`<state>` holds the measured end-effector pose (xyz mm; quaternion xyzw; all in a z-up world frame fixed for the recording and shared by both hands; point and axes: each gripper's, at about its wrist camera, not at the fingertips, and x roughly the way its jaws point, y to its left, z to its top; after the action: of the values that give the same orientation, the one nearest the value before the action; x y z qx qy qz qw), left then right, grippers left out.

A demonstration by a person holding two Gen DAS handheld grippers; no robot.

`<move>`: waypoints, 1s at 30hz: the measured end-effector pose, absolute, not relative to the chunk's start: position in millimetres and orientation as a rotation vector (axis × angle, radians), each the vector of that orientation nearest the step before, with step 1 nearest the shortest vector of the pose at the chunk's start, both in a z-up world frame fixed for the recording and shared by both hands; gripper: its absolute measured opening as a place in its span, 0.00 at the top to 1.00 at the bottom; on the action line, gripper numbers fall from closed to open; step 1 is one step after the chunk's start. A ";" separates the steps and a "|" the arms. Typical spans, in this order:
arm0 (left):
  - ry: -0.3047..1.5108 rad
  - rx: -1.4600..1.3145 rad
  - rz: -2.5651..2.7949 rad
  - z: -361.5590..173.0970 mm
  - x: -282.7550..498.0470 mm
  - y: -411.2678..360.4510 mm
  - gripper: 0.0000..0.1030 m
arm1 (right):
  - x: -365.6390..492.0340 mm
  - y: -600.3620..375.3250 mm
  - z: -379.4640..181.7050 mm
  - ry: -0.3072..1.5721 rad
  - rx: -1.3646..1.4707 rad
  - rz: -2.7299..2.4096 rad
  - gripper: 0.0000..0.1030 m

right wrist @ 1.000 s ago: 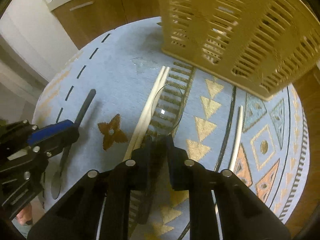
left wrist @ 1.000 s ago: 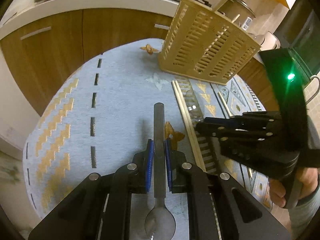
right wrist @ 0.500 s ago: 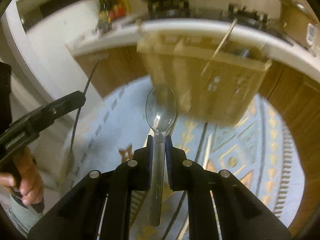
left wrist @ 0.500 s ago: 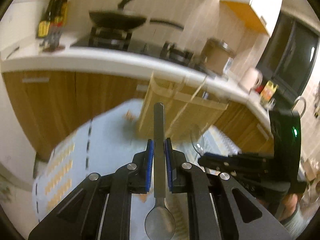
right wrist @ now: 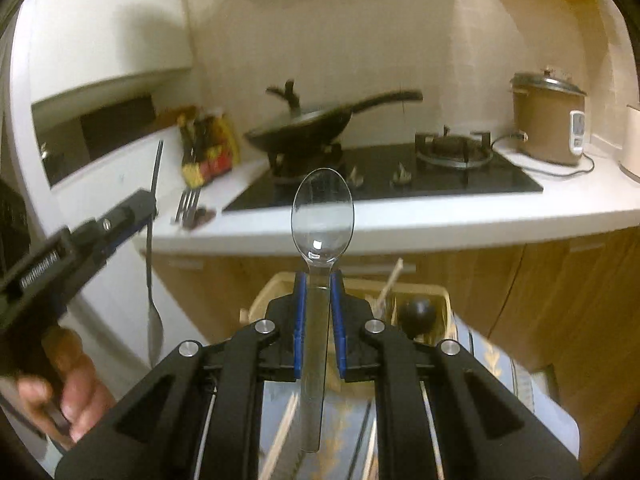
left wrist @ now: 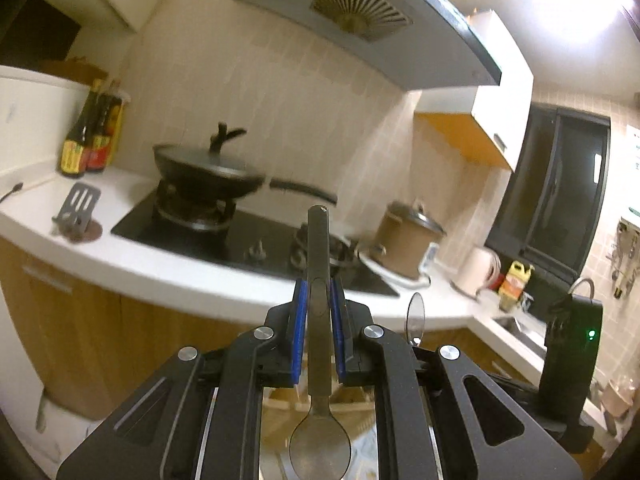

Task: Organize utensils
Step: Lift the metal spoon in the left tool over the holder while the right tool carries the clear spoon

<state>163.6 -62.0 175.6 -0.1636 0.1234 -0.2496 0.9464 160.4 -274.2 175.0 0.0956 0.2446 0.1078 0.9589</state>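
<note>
My left gripper [left wrist: 318, 312] is shut on a dark metal spoon [left wrist: 319, 364], handle pointing forward and bowl back toward the camera. My right gripper [right wrist: 319, 304] is shut on a clear plastic spoon [right wrist: 322, 216], bowl forward and raised in front of the counter. In the right wrist view the left gripper [right wrist: 140, 204] shows at the left, a hand [right wrist: 68, 392] under it, with the metal spoon [right wrist: 154, 320] hanging bowl-down. The beige slotted utensil basket [right wrist: 432, 294] stands just beyond and below my right gripper, with a chopstick and a black-knobbed utensil [right wrist: 418, 314] in it.
A white counter [right wrist: 480, 220] with a black gas hob, a wok [right wrist: 304, 128] and a brown rice cooker [right wrist: 548, 120] runs behind. Sauce bottles [left wrist: 90, 132] and a slotted spatula [left wrist: 78, 204] sit at its left. The patterned blue tablecloth [right wrist: 504, 364] lies below.
Both grippers have risen from the table and tilted up, each carrying its spoon. The views swung from the tablecloth to the counter and wall; the basket is now low in view.
</note>
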 end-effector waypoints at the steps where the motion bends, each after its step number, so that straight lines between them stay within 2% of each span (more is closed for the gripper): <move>1: 0.241 -0.335 -0.507 175.8 167.7 -61.7 0.91 | 164.4 -273.1 178.1 0.484 0.195 0.208 0.90; 7: 0.174 -0.343 -0.482 169.7 196.7 -67.3 0.91 | 188.1 -263.0 186.8 0.358 0.152 0.098 0.90; 17: 0.119 -0.358 -0.511 142.3 230.5 -76.4 0.91 | 211.1 -256.3 162.2 0.223 0.125 -0.055 0.90; 30: 0.098 -0.397 -0.356 103.8 250.2 -81.4 0.90 | 226.3 -242.1 131.7 0.227 0.058 -0.048 0.90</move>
<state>250.2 -81.4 103.8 -0.1963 0.0486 -0.1759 0.9634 226.3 -242.1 131.7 0.0291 0.1135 -0.0238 0.9928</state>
